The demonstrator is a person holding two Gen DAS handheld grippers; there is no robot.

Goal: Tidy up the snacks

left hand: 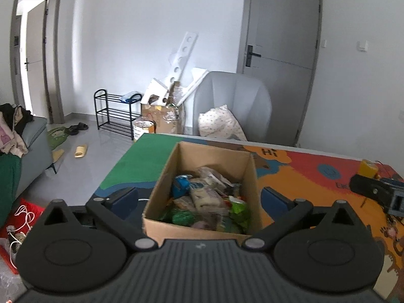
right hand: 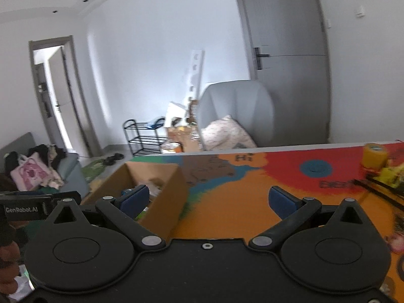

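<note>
A box (left hand: 202, 228) full of snacks (left hand: 202, 199)

The left gripper (left hand: 202, 197) is spread wide around the box. The right gripper (right hand: 209, 199) is spread wide beside it.

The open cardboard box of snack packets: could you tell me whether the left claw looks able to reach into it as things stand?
Probably yes: the open cardboard box has no lid, and the left claw hangs open and empty directly over its snack packets.
</note>
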